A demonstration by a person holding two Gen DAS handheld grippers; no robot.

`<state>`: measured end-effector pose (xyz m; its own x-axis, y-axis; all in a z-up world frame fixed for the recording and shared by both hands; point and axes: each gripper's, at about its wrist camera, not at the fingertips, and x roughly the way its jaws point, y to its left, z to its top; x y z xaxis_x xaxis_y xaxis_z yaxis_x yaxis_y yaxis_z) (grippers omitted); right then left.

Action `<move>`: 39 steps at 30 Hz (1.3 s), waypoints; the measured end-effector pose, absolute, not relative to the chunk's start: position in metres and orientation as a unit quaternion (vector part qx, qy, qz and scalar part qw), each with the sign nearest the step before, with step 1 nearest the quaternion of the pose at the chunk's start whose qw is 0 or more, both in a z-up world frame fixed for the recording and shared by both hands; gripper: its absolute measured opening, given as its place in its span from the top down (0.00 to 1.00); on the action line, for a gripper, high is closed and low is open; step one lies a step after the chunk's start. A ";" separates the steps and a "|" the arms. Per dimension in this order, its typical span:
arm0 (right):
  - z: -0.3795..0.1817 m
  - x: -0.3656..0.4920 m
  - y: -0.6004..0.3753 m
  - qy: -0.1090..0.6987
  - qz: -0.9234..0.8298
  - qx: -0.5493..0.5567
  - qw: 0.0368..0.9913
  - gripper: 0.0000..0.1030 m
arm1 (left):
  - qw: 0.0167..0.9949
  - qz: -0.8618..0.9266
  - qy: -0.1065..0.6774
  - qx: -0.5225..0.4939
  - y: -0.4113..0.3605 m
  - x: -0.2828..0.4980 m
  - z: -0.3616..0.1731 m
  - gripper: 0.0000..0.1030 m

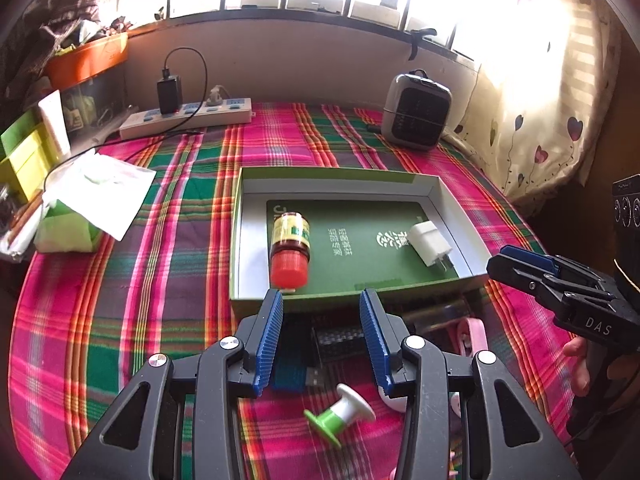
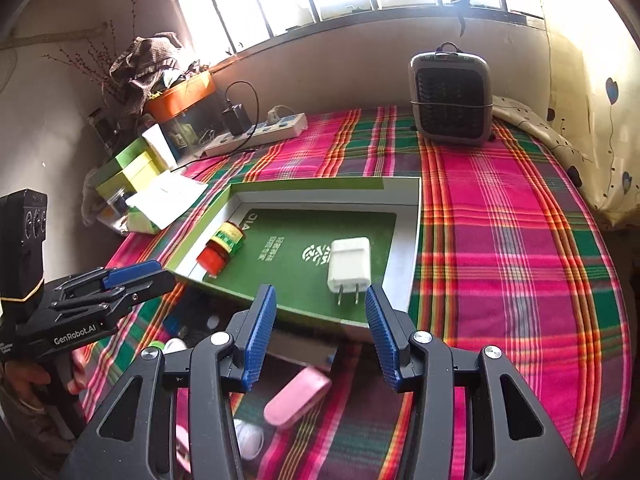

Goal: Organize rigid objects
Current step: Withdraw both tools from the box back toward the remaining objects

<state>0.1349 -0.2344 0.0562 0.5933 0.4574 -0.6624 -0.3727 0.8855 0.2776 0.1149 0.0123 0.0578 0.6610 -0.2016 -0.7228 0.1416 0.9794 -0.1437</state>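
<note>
A shallow green box (image 1: 352, 299) (image 2: 414, 232) lies on the plaid cloth. Inside it a small bottle with a red cap (image 1: 290, 250) (image 2: 222, 248) lies on its side at the left, and a white plug adapter (image 1: 430, 243) (image 2: 349, 264) rests at the right. My left gripper (image 1: 320, 300) hovers open just before the box's near edge, nothing between its blue pads. My right gripper (image 2: 320, 294) is also open and empty, near the adapter's prongs. Below the grippers lie a green-and-white spool (image 1: 340, 412), a blue USB item (image 1: 294, 368) and a pink case (image 2: 298, 396).
A small grey heater (image 1: 416, 114) (image 2: 450, 98) stands at the back right. A power strip (image 1: 186, 118) with a black charger lies at the back left. Paper and green boxes (image 1: 68, 216) crowd the left edge. A floral curtain (image 1: 532, 120) hangs at the right.
</note>
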 end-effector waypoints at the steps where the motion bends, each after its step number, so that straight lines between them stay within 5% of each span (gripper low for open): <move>1: 0.056 0.129 -0.235 0.385 0.235 0.057 0.891 0.54 | 0.911 -0.095 0.400 -0.038 0.013 0.111 0.057 0.62; 39: 0.007 0.025 -0.124 0.399 0.376 -0.124 0.827 0.54 | 0.909 -0.070 0.398 -0.100 0.071 0.016 0.031 0.62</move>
<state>0.0252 -0.1245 0.0070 0.3985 0.5238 -0.7529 -0.7214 0.6860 0.0954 0.0161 0.0712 0.0313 0.6729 -0.2075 -0.7100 0.0485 0.9702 -0.2375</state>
